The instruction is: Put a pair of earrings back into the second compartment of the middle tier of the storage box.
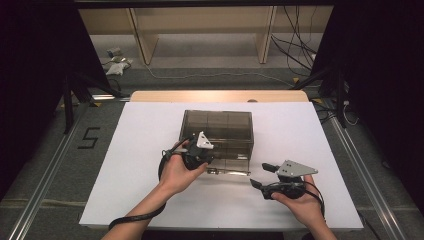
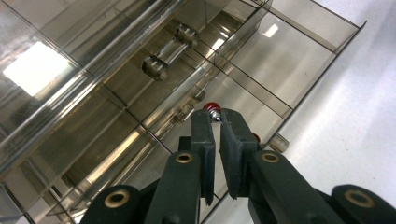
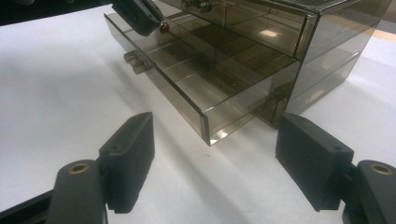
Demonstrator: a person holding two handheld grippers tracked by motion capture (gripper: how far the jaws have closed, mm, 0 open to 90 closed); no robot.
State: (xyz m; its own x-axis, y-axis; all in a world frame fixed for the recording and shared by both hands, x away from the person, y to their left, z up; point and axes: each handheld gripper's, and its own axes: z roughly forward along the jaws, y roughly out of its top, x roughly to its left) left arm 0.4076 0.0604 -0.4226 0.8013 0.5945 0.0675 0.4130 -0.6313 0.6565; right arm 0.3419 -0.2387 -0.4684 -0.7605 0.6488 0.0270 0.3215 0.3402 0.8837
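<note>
Right of the smoky drawer box, bare white tabletop leaves free passage. In front of the box, its pulled-out drawer blocks the way, with the left gripper above it.

I see a white sheet over the wooden bench; grey carpet floor marked 5; pale shelving behind; loose cables; dark sides.

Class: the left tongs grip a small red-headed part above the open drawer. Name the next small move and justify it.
Probably lower the left tongs slightly and open them: they pinch the red-headed part right above a compartment of the pulled-out drawer, while the right tongs wait open nearby.
</note>
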